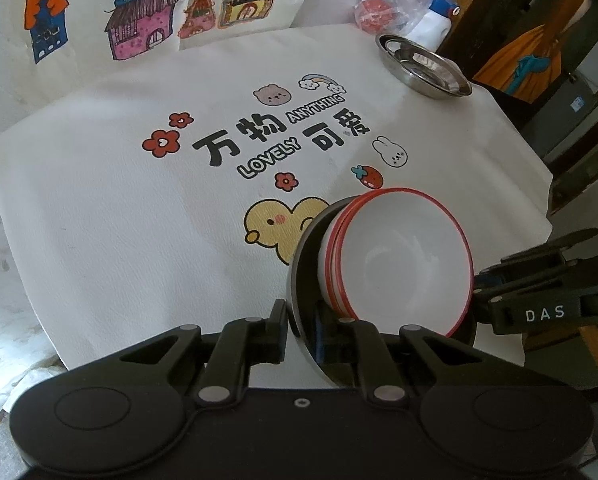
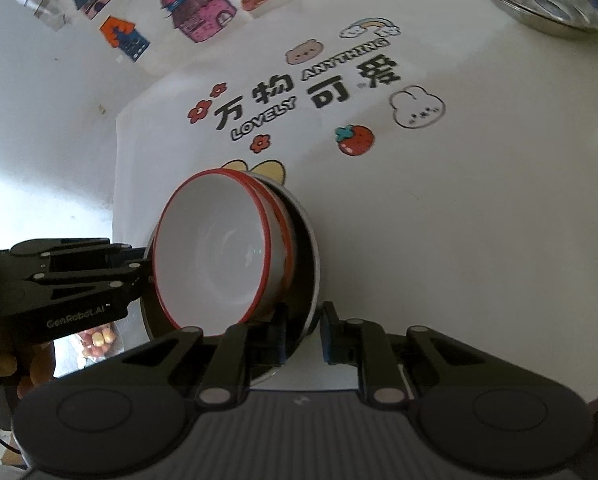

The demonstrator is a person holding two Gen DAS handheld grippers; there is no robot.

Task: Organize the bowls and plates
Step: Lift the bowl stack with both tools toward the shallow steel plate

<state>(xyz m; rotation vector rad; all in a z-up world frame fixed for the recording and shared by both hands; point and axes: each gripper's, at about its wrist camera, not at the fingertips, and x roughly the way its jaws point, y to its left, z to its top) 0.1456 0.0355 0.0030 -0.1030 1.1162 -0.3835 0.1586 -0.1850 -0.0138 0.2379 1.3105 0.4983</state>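
- The stack of white bowls (image 1: 403,256) with red rims is sitting inside a dark metal plate (image 1: 303,276), and the whole set is being held tilted, hanging over the printed cloth (image 1: 139,208) near its yellow duck print.
- The left tool (image 1: 301,330) is gripping the near rim of the dark metal plate, one finger on each side of the edge.
- The right tool (image 2: 303,330) is clamping the same plate's rim from the opposite side; its fingers are straddling the edge with the rim passing between them.
- In the left wrist view the right tool is reaching in level from the right edge, touching the plate's rim; in the right wrist view the left tool (image 2: 149,270) is coming in from the left, a hand partly showing behind it.
- A steel dish (image 1: 423,66) is resting at the far right corner of the desk (image 2: 499,280), well apart from the held set.
- The cloth between the stack and the steel dish is lying flat and is carrying only its prints.
- The desk edge is running close on the right, with dark furniture beyond it.
- A plastic bag (image 1: 395,4) is lying behind the steel dish.
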